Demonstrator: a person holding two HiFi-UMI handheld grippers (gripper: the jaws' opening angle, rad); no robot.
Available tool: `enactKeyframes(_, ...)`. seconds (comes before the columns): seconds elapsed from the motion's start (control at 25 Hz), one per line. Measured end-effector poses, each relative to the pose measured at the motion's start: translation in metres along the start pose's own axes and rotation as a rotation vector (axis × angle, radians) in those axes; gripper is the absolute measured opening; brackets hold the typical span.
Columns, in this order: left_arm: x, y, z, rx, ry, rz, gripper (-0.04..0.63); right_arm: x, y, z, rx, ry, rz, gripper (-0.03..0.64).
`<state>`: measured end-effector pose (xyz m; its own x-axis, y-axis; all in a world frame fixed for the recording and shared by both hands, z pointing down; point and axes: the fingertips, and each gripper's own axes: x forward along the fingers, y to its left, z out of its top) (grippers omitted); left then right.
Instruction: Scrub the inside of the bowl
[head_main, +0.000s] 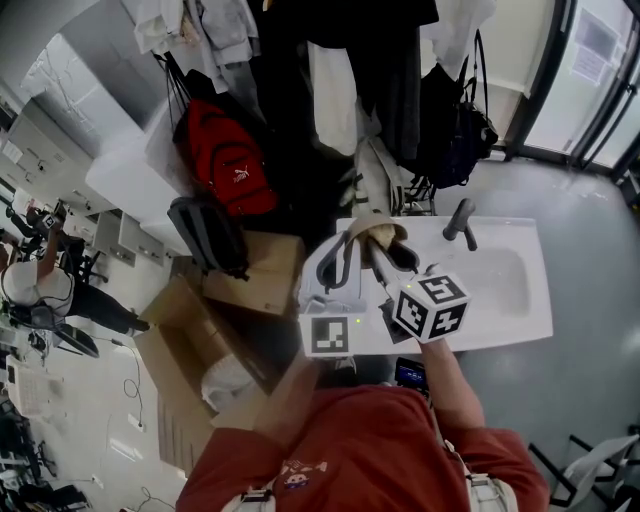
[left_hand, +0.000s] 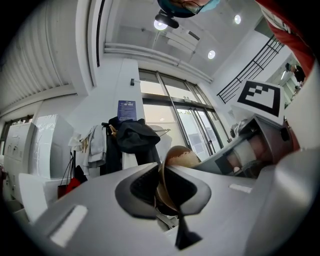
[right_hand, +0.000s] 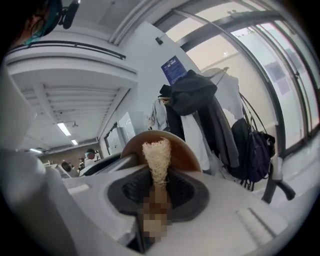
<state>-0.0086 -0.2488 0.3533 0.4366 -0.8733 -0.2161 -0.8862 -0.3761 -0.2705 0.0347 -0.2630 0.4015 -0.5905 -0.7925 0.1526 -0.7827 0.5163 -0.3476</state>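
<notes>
Sink (head_main: 520, 300) first: we find the white basin below the work, with no water running that we can see. The bowl (head_main: 377, 233) is held over its left end, tipped on edge, its rim clamped between the closed jaws of the left gripper (left_hand: 169, 192). The right gripper (right_hand: 159, 200) is closed on the stem of a fibre scrubber (right_hand: 157, 159), whose tip stands at the bowl's brown inside. We judge the scrubbing to be in progress, not finished. How much of the inside is already clean we cannot tell.
</notes>
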Motion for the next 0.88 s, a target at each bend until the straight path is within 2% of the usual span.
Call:
enactKeyframes(0.24,0.002,0.004,-0.001,-0.023,0.012,0.003,0.038,0.002,0.003,0.003,-0.240,-0.001,-0.062,0.075)
enactKeyframes(0.6,0.000,0.004,-0.006,-0.038,0.022,-0.004,0.035,0.002,0.011,-0.001,-0.532,0.040,-0.091,0.075)
enactKeyframes(0.72,-0.001,0.002,-0.006,-0.010,0.033,-0.017,0.035,0.000,0.011,-0.003,-0.659,0.062,-0.127,0.075)
enactKeyframes(0.88,-0.001,0.002,-0.010,-0.019,0.057,-0.018,0.035,-0.001,0.010,-0.005,-0.812,0.092,-0.174,0.075)
